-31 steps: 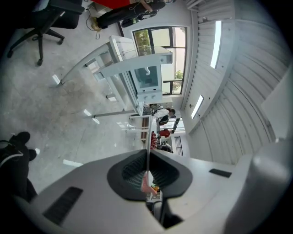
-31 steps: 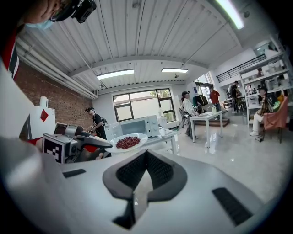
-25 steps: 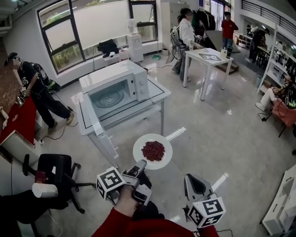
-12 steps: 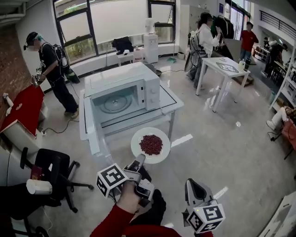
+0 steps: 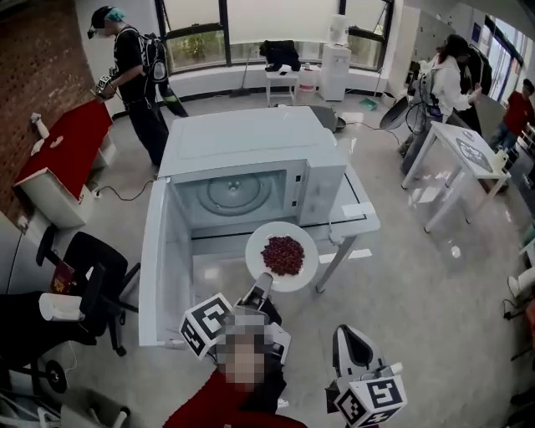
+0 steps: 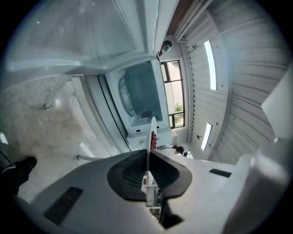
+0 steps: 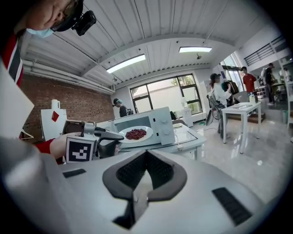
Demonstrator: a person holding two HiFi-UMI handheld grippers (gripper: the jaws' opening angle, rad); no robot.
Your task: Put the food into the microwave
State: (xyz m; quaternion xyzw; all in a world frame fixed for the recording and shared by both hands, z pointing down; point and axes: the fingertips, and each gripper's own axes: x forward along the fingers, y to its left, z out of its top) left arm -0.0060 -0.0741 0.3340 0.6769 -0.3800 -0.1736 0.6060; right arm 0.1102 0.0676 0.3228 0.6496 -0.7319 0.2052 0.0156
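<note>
Clamping one food plate (image 5: 262, 241), left tongs (image 5: 262, 286) face one microwave (image 5: 242, 155); right tongs (image 7: 146, 155) clenched.

Glossy plate (image 5: 303, 236), smooth white microwave (image 5: 242, 142)

**Bystanders and furniture fill the room**

A person in black (image 5: 134, 67) wearing a backpack stands near a red table (image 5: 71, 142) by the brick wall (image 5: 33, 58). A black office chair (image 5: 92, 267) sits at lower left. At right, a person in a white top (image 5: 443, 84) stands beside a white table (image 5: 464, 155). A water dispenser (image 5: 337, 58) stands below the windows (image 5: 251, 17).
</note>
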